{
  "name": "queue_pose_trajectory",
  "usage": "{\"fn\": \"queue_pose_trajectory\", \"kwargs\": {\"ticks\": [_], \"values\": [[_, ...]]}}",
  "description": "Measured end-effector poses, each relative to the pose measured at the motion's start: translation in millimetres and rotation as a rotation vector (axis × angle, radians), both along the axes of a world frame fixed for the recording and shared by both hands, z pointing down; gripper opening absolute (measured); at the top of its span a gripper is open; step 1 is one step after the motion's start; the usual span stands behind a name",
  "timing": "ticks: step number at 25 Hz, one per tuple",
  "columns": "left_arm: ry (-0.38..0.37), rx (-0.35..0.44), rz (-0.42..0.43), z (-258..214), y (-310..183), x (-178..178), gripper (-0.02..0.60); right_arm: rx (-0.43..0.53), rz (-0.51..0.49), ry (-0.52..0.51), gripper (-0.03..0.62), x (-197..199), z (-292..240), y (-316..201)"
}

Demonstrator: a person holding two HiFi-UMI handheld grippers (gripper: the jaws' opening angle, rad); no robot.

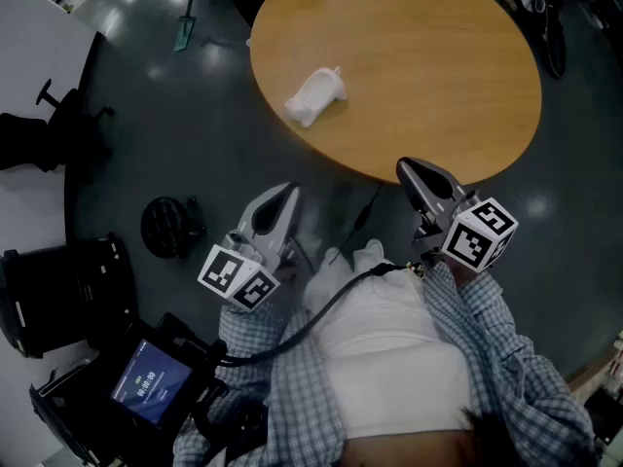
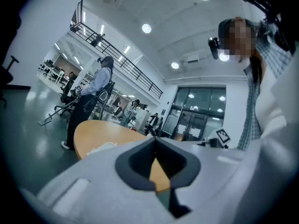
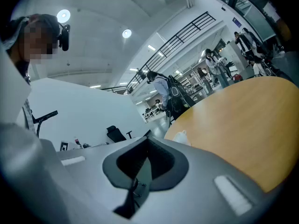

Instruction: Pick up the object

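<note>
**Head view.** Approach stage, by judgement: nothing lifted yet. Left gripper [image 1: 288, 193] and right gripper [image 1: 405, 169] low and close to the body, short of the round wooden table [image 1: 458, 86], both pinched together and carrying nothing. White object [image 1: 316, 95] ahead of both, resting on the tabletop close to the rim nearest the left gripper, well apart from either tip. Bare wood all round it. Open floor ahead of the left gripper, with a black office chair [image 1: 29, 139] far out to its left.

**Left gripper view.** Jaws fully together, tips meeting, nothing between. White object [image 2: 100, 148] ahead and off to the left of the tips, by the table [image 2: 93, 132] edge. Standing person [image 2: 91, 97] beyond the far side, well clear.

**Right gripper view.** Jaws likewise closed and empty. White object [image 3: 180, 136] ahead, slightly right of the tips, at the rim of the table [image 3: 243, 125]. Broad bare tabletop stretching away to the right.

**Next, probably.** Spread one pair of jaws wide, carry it forward over the rim, lower it around the object, then close. Worth minding the table edge on the way in. Also worth minding how near that edge the object lies, since a careless nudge might push it off.
</note>
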State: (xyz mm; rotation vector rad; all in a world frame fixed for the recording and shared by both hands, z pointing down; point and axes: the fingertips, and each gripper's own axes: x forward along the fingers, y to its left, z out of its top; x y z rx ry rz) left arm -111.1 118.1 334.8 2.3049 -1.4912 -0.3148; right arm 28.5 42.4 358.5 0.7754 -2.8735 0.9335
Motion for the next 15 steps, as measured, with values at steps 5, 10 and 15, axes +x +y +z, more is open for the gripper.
{"fn": "queue_pose_trajectory", "kwargs": {"ticks": [5, 10, 15], "values": [[0.004, -0.002, 0.003, 0, -1, 4, 0.000, 0.001, -0.006, 0.002, 0.003, 0, 0, -1], [-0.007, -0.005, 0.003, 0, 1, 10, 0.000, -0.001, -0.009, -0.006, 0.003, 5, 0, 0], [-0.022, -0.009, 0.010, 1, 1, 18, 0.000, -0.003, -0.016, -0.007, 0.003, 9, 1, 0]]}}
